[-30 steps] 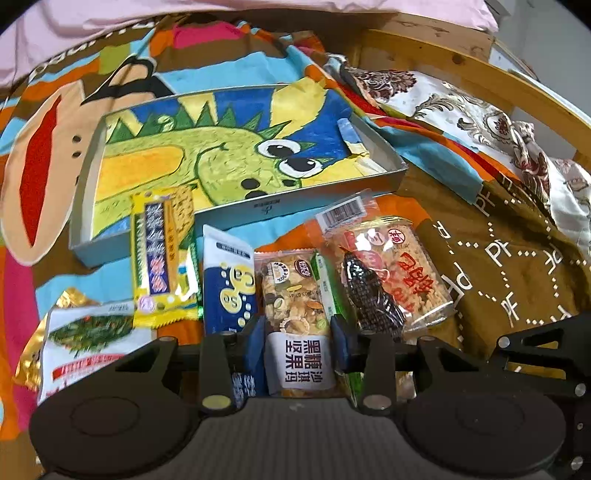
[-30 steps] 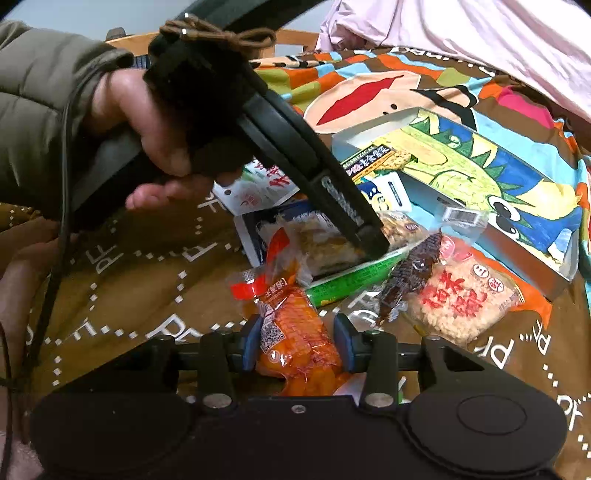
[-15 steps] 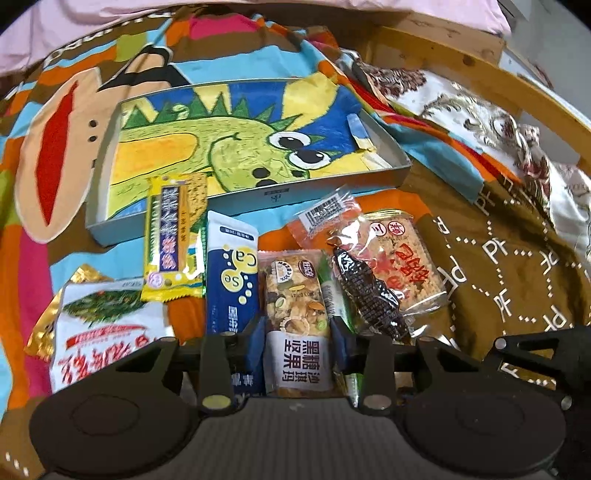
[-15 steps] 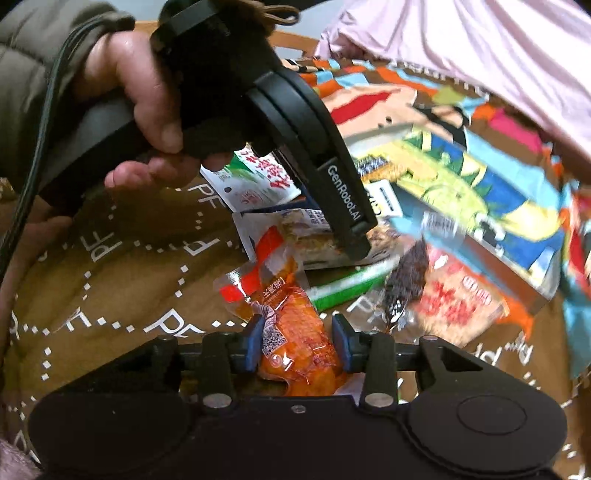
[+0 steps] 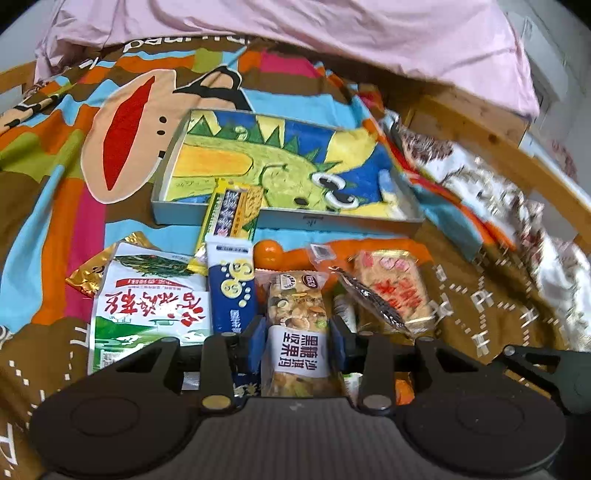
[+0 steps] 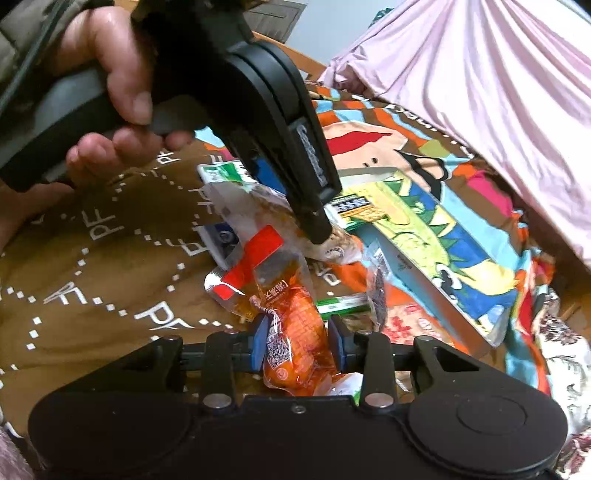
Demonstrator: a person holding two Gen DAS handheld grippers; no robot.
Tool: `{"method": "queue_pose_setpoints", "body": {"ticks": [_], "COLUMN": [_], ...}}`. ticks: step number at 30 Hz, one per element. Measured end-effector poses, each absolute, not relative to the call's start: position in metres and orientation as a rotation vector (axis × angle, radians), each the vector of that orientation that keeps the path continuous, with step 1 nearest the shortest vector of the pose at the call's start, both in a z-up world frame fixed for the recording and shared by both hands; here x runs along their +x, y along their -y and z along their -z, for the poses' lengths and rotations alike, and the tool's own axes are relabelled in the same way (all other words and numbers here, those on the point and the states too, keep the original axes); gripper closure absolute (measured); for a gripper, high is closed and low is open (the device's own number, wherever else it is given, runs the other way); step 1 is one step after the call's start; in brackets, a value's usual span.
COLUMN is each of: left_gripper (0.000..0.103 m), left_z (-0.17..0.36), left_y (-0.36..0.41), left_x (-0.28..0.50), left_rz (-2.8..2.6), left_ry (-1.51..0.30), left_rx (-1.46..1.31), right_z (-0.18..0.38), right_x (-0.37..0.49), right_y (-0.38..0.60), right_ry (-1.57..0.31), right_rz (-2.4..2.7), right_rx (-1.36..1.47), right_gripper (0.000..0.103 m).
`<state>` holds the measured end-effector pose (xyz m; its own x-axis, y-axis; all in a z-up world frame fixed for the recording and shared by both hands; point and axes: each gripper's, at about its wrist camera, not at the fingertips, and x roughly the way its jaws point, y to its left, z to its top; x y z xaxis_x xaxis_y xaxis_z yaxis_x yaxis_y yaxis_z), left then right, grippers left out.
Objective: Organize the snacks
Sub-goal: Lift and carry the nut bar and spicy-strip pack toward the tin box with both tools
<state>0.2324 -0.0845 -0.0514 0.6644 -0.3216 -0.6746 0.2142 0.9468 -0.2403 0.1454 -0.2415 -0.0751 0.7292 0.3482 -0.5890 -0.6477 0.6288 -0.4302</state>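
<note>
1. Nut bar packet (image 5: 297,325) clamped between the blue pads of the left gripper (image 5: 298,341), jaws narrow and pressed on both long edges; white label end toward the camera, clear end pointing forward.
2. Orange snack pouch (image 6: 295,339) between the pads of the right gripper (image 6: 298,341); jaws have just been closing on it, both pads now touching its sides. Red-tabbed top of pouch ahead of the fingertips.
3. Just left of the left gripper: blue-and-white packet (image 5: 231,291); further left, white-and-green bag (image 5: 147,314) with a gold wrapper (image 5: 86,275) under its far corner.
4. Just right of the left gripper: dark slim packet (image 5: 373,302) lying across a clear rice-cracker pack (image 5: 399,288); thin green stick (image 5: 345,314) between nut bar and dark packet.
5. Ahead of the left gripper: yellow packet (image 5: 232,212), far end leaning on the near wall of the shallow tray (image 5: 332,221) with a dinosaur drawing inside.
6. Ahead and above the right gripper: left hand (image 6: 110,92) gripping the other tool's handle.
7. Everything resting on a colourful cartoon blanket (image 5: 74,184); pink sheet (image 5: 295,33) beyond the tray.
</note>
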Motion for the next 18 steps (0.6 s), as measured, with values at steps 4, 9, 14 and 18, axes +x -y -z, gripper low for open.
{"method": "queue_pose_setpoints", "body": {"ticks": [4,9,14,18], "left_gripper": [0.063,0.063,0.063,0.063], "left_z": [0.050,0.054,0.056,0.059], "left_y": [0.081,0.078,0.077,0.079], "left_x": [0.233,0.234,0.233,0.233], "left_rz": [0.307,0.298,0.304,0.306], "left_ry": [-0.794,-0.811,-0.809,-0.818], "left_rx": [-0.181,-0.202,-0.212,-0.204], "right_z": [0.069,0.066,0.076,0.081], "right_x": [0.149,0.160,0.171,0.180], "right_y": [0.249,0.256,0.254,0.254], "right_ry": [-0.489,-0.510,-0.572,-0.622], "right_rz": [-0.549,-0.532,-0.555,-0.573], "right_rx": [-0.641,-0.587,-0.572,-0.534], "right_gripper": [0.076,0.076,0.070,0.067]}}
